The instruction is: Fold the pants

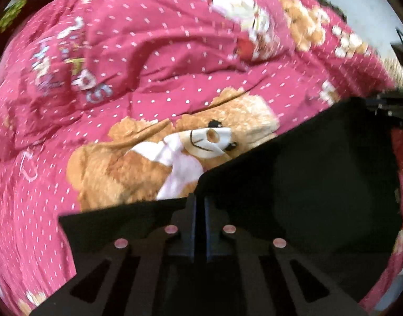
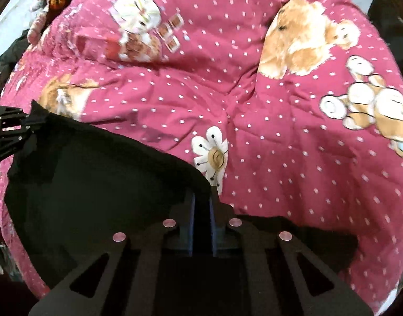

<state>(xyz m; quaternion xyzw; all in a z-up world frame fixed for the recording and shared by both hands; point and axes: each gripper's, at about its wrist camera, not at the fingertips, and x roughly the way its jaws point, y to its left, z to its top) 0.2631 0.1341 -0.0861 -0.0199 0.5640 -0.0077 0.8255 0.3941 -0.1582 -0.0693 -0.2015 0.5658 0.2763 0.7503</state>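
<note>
The black pants lie on a pink dotted quilt, filling the lower right of the left wrist view. My left gripper is shut on one corner of their edge, where the cloth rises to a peak at the fingertips. In the right wrist view the pants spread across the lower left, and my right gripper is shut on the cloth's edge at its other end. Each gripper shows in the other's view: the right one at the far right, the left one at the far left. The cloth is taut between them.
The quilt is wrinkled, printed with teddy bears and flowers, and covers nearly all of both views. Pale floor shows past its far edge. A doll-like toy lies at the top left and a dark object at the top right.
</note>
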